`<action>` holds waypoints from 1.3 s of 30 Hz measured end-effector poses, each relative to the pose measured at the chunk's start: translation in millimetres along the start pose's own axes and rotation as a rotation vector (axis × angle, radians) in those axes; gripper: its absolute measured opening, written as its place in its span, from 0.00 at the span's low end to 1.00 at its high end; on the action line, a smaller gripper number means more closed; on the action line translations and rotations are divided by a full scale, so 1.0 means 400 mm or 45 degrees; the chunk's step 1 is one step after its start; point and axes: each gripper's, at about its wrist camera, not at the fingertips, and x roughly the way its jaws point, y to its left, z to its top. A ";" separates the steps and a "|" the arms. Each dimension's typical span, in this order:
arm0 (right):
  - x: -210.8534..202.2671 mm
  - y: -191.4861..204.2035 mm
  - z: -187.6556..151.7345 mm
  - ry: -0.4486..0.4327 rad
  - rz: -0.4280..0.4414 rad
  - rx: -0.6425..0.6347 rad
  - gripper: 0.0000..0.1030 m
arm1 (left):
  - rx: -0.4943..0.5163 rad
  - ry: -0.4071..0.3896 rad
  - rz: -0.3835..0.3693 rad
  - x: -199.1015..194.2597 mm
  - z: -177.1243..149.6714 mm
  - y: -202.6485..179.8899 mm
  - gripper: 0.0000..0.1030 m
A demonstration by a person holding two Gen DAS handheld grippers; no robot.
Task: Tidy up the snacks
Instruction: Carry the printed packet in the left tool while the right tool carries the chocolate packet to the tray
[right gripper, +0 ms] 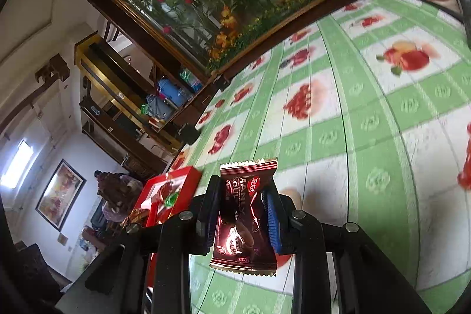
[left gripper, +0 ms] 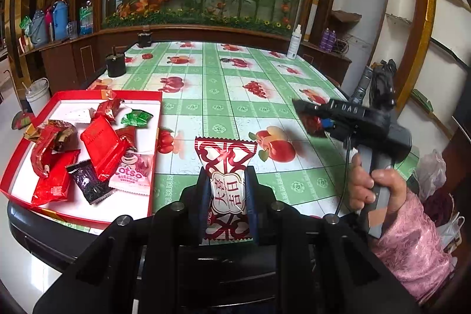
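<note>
My left gripper (left gripper: pixel 226 193) is shut on a white snack packet with red paper-cut pattern (left gripper: pixel 225 167), held above the table just right of the red box (left gripper: pixel 88 94). The box has a white floor and holds several snacks: red packets (left gripper: pixel 101 149), a green candy (left gripper: pixel 137 118), a black packet (left gripper: pixel 88 183), a pink Lotso packet (left gripper: pixel 134 172). My right gripper (right gripper: pixel 243 214) is shut on a dark red chocolate packet (right gripper: pixel 245 225), held tilted above the table; it also shows in the left wrist view (left gripper: pixel 312 119). The red box (right gripper: pixel 173 187) lies to its left.
The table has a green and white fruit-print cloth (left gripper: pixel 223 84). Two dark round containers (left gripper: pixel 115 65) and a white spray bottle (left gripper: pixel 295 41) stand near its far edge. A planter wall and wooden shelves stand behind. Bags lie at the right (left gripper: pixel 429 172).
</note>
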 end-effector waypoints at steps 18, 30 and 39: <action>0.014 0.032 -0.024 0.039 -0.023 -0.089 0.28 | -0.020 -0.016 0.065 0.014 -0.001 0.047 0.19; 0.059 0.055 -0.024 0.126 -0.013 -0.096 0.28 | -0.104 -0.095 0.139 0.003 0.020 0.141 0.19; 0.181 0.197 0.009 0.184 0.157 -0.162 0.28 | -0.133 -0.106 0.152 -0.007 0.017 0.171 0.19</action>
